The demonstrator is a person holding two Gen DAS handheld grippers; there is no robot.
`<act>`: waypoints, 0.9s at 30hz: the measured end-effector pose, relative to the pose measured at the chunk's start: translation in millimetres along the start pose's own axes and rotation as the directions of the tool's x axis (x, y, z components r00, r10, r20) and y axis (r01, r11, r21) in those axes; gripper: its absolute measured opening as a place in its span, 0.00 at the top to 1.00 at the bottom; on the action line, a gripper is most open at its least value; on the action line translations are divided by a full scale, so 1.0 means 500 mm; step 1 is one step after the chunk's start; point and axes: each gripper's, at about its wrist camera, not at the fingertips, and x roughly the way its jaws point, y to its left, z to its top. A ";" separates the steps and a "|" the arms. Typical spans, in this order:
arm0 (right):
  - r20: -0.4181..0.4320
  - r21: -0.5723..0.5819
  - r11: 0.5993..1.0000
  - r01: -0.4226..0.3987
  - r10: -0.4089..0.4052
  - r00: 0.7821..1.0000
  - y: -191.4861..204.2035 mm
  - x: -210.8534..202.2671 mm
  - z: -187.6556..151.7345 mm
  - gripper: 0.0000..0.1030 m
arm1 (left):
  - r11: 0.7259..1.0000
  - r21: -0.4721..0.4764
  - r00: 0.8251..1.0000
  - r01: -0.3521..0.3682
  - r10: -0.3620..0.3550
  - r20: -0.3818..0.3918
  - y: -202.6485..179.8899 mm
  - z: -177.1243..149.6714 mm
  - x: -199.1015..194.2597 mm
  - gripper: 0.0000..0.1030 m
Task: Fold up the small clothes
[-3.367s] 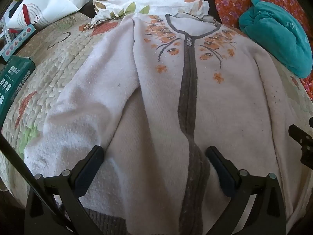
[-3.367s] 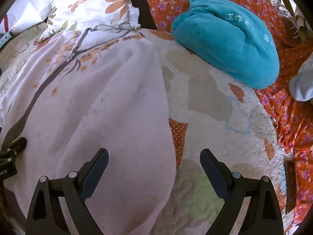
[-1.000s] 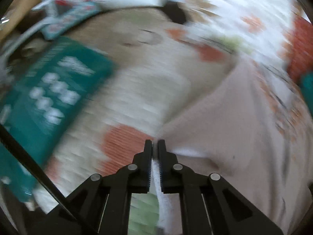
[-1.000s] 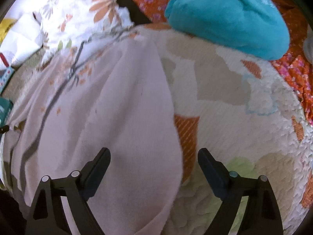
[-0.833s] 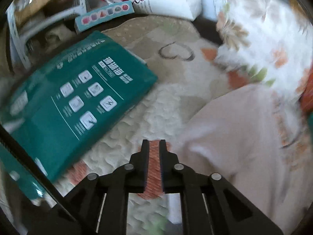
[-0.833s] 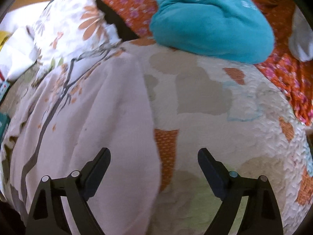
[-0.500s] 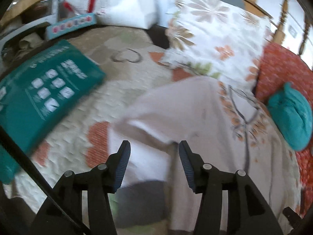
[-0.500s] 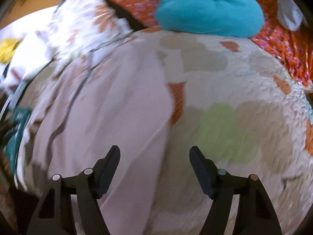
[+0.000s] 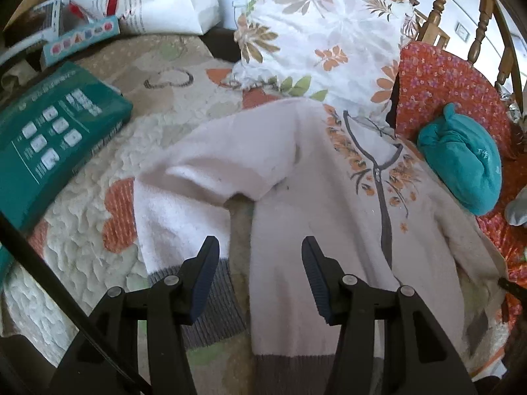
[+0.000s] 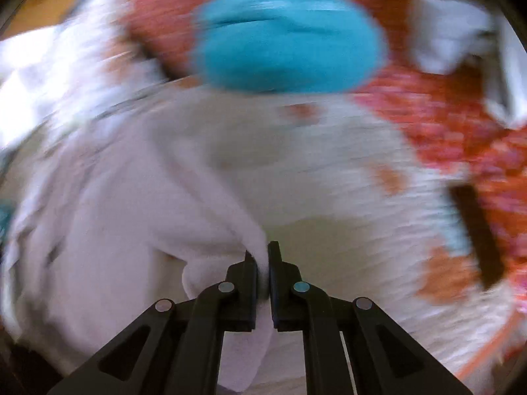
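- The pale pink cardigan (image 9: 313, 197) lies front-up on the quilted bedspread (image 9: 158, 125), its collar against the floral pillow (image 9: 322, 33); one sleeve (image 9: 184, 197) is spread out to the side with its grey cuff near your left tool.
- Your left gripper (image 9: 260, 276) hovers over the gap between sleeve and body, jaws apart, nothing between them.
- Your right gripper (image 10: 262, 263) has just been closing and now pinches a fold of the cardigan (image 10: 131, 214); that view is blurred.
- The teal box (image 9: 49, 138) carries white icons and print too small to read.
- The turquoise bundle (image 9: 464, 168) bears faint lettering you cannot make out.
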 end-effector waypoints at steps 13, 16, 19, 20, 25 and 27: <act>-0.156 -0.026 0.873 -0.488 0.478 0.864 0.183 -0.039 -0.239 0.58 | 0.987 0.017 0.969 0.159 -0.153 -0.193 -0.035 -0.119 0.047 0.38; -0.091 -0.091 0.887 -0.453 0.445 0.891 0.230 -0.062 -0.275 0.48 | 0.981 0.052 0.963 0.186 -0.171 -0.208 -0.070 -0.143 0.050 0.41; -0.052 -0.173 0.899 -0.403 0.400 0.915 0.276 -0.077 -0.293 0.52 | 0.982 0.153 0.974 0.110 -0.076 -0.212 -0.109 -0.155 0.051 0.89; -0.047 -0.191 0.897 -0.398 0.397 0.917 0.283 -0.077 -0.287 0.66 | 0.981 0.158 0.973 0.110 -0.074 -0.219 -0.113 -0.150 0.048 0.89; -0.110 -0.058 0.843 -0.534 0.527 0.843 0.239 -0.071 -0.255 0.94 | 0.990 0.124 0.985 0.062 -0.041 -0.168 -0.089 -0.127 -0.021 0.91; -0.134 -0.032 0.823 -0.567 0.558 0.819 0.218 -0.094 -0.271 0.94 | 0.993 0.102 0.985 0.060 -0.042 -0.168 -0.072 -0.139 -0.057 0.91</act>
